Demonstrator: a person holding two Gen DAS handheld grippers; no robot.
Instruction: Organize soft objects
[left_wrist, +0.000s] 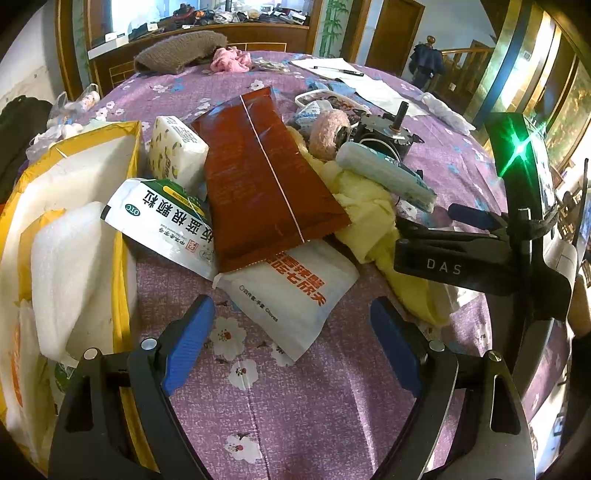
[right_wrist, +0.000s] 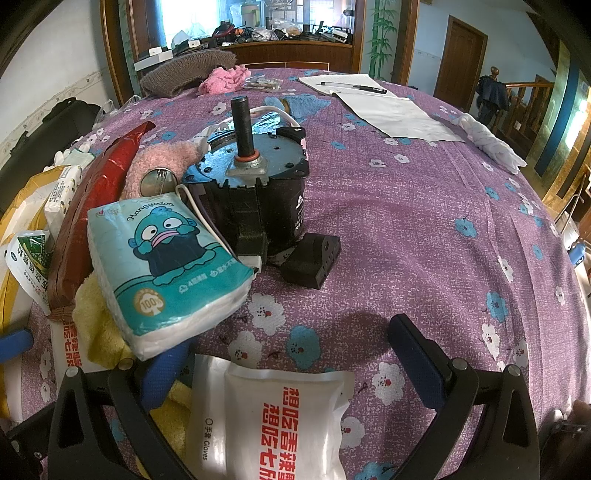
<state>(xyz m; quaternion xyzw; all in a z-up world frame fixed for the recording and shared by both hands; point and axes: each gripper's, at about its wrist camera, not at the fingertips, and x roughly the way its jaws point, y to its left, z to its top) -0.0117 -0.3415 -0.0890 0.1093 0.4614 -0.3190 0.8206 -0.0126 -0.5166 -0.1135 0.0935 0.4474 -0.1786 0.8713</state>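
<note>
A pile of soft things lies on the purple flowered tablecloth (left_wrist: 314, 406): a red-brown foil pouch (left_wrist: 266, 173), a white glove packet with red print (left_wrist: 295, 291), a white-green medicine bag (left_wrist: 166, 221), a teal tissue pack (right_wrist: 166, 269), a yellow towel (left_wrist: 373, 218) and a pink fuzzy item (left_wrist: 327, 133). My left gripper (left_wrist: 291, 339) is open and empty just in front of the glove packet. My right gripper (right_wrist: 295, 362) is open, its fingers standing either side of a white glove packet (right_wrist: 273, 417) without touching it. The right gripper also shows in the left wrist view (left_wrist: 472, 221).
A yellow bag (left_wrist: 74, 236) with white foam sheets stands at the left. A black motor with an upright shaft (right_wrist: 255, 184) and a small black block (right_wrist: 314, 262) sit beside the tissue pack. Papers with a pen (right_wrist: 369, 96), a brown knit (right_wrist: 188, 70) and pink cloth (right_wrist: 221, 79) lie farther back.
</note>
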